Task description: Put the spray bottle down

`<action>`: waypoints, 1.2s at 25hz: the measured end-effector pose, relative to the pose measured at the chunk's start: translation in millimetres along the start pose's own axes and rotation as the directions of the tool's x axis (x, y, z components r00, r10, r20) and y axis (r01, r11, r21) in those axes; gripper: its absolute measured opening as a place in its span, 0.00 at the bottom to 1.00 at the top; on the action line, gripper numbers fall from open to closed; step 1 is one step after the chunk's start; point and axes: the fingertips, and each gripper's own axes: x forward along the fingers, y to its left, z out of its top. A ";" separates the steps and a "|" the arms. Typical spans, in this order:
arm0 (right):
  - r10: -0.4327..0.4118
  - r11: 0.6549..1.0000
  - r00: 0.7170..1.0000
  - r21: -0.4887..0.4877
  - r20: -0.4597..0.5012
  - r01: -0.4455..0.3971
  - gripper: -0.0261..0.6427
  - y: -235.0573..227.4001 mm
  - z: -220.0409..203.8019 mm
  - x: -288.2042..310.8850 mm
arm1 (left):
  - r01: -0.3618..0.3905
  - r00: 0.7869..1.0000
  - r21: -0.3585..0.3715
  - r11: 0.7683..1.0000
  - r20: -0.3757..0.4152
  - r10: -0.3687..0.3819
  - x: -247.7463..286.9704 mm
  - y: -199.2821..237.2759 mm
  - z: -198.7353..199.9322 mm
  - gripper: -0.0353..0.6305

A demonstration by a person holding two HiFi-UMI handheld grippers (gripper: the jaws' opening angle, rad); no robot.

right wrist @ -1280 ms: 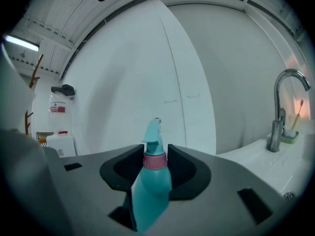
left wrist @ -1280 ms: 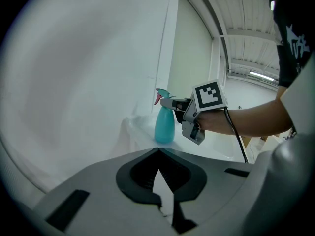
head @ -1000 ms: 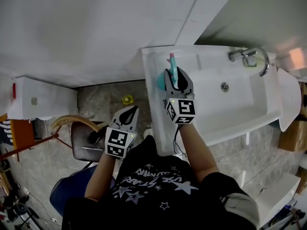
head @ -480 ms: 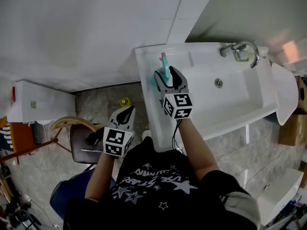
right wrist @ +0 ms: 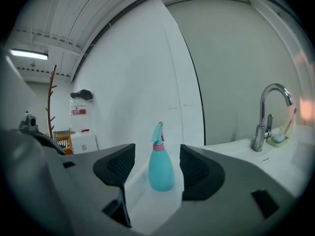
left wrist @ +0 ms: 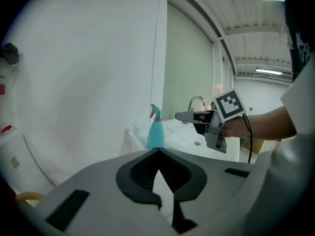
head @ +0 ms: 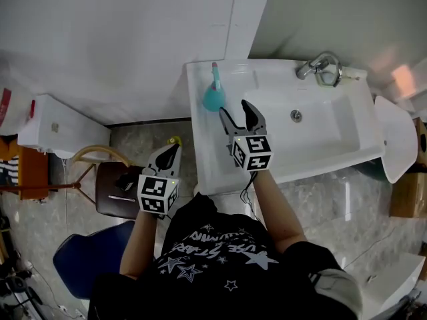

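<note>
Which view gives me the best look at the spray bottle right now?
The right gripper view: the spray bottle stands upright, large and whole, framed by the right gripper's opening jaws, untouched. The head view shows it from above on the sink's far left corner. The left gripper view shows it small and far.

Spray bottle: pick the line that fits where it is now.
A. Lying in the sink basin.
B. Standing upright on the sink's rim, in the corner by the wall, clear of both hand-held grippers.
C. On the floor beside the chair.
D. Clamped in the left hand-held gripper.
B: the spray bottle stands upright on the sink rim, just ahead of the right hand-held gripper, whose jaws are opening and press on nothing.
</note>
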 end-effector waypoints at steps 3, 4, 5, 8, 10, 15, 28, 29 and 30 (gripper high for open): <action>-0.009 1.000 1.000 0.016 0.008 0.009 0.46 -10.9 4.2 -44.7 | -0.014 1.000 0.019 1.000 0.012 0.014 -14.2 -30.4 -1.6 0.08; -0.015 1.000 1.000 0.023 0.007 0.015 0.45 -15.4 4.6 -59.6 | -0.016 1.000 0.027 1.000 0.021 0.015 -18.4 -41.9 -0.9 0.08; -0.023 0.999 1.000 0.028 0.006 0.023 0.44 -20.0 4.7 -74.5 | -0.019 0.999 0.031 0.999 0.032 0.018 -22.9 -53.7 -0.1 0.08; -0.041 0.999 0.999 0.029 0.006 0.041 0.32 -33.1 3.8 -119.8 | -0.033 0.998 0.025 0.999 0.061 0.031 -37.7 -90.1 -0.5 0.08; -0.034 0.999 0.999 0.020 0.006 0.034 0.28 -39.0 2.6 -149.1 | -0.044 0.996 0.017 0.999 0.073 0.043 -48.4 -114.9 -4.7 0.08; -0.015 1.000 1.000 0.012 0.001 0.015 0.15 -49.5 -7.4 -215.9 | -0.069 0.995 0.000 0.998 0.065 0.069 -82.1 -172.0 -28.9 0.08; -0.028 0.999 0.999 0.032 -0.032 0.029 0.06 -50.2 -44.3 -304.3 | -0.088 0.995 0.025 0.996 0.045 0.087 -128.3 -238.0 -57.1 0.08; -0.034 0.999 0.999 0.031 -0.031 0.035 0.06 -51.2 -44.1 -307.7 | -0.084 0.995 0.028 0.996 0.051 0.083 -128.2 -239.2 -55.9 0.08; -0.041 0.999 0.999 0.030 -0.030 0.042 0.06 -51.9 -43.8 -311.2 | -0.080 0.995 0.031 0.996 0.058 0.078 -128.5 -240.4 -54.5 0.08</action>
